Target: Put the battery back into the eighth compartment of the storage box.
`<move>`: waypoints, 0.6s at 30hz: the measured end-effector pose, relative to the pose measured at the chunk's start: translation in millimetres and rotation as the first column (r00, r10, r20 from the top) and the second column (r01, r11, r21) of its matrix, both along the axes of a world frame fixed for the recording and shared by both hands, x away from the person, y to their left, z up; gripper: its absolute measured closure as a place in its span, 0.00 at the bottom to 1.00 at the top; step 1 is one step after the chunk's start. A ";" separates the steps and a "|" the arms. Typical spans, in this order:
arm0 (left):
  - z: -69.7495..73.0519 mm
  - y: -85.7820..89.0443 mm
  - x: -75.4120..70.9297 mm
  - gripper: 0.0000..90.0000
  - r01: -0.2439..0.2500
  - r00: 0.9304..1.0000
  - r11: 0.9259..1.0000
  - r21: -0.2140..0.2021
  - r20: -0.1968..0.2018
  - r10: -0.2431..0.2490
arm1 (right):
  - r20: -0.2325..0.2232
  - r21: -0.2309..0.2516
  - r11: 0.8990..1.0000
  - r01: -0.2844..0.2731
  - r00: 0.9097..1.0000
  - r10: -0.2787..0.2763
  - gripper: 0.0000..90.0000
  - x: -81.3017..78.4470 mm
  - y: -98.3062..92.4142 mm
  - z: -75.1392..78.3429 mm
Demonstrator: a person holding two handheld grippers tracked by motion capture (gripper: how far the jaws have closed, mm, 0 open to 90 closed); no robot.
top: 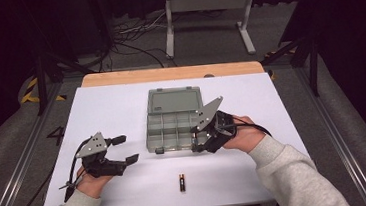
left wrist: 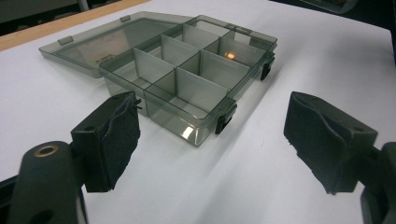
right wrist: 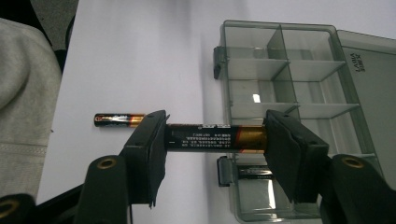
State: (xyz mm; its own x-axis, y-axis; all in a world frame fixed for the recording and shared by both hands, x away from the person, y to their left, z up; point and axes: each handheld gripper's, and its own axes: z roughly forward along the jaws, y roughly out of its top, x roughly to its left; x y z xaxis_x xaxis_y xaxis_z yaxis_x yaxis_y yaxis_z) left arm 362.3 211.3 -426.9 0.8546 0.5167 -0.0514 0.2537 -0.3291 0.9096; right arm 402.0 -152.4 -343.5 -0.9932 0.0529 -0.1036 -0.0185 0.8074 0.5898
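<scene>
My right claw (right wrist: 215, 138) pinches a battery (right wrist: 215, 138) end to end, its long axis crosswise above the organiser box's (right wrist: 299, 88) front edge, gold end toward the box.

Bright table (top: 121, 108), dark surroundings, soft focus.

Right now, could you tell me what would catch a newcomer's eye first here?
The right hand-held gripper clamps a battery end to end over the near edge of the open compartment box. Another battery lies on the white table near the person; the left hand-held gripper is open.
</scene>
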 end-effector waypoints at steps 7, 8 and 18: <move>0.0 0.1 0.1 0.21 0.000 1.000 1.000 0.000 0.001 0.000 | -0.003 0.006 1.000 0.017 1.000 -0.017 0.46 13.2 -6.5 0.7; 0.0 0.1 0.1 0.21 -0.001 1.000 1.000 0.001 0.001 0.001 | -0.004 0.010 1.000 0.021 1.000 -0.021 0.46 14.4 -7.2 0.7; -0.1 0.0 -0.3 0.21 -0.002 1.000 1.000 -0.003 -0.007 0.002 | -0.006 0.016 0.999 0.046 0.999 -0.046 0.46 30.5 -14.6 -0.5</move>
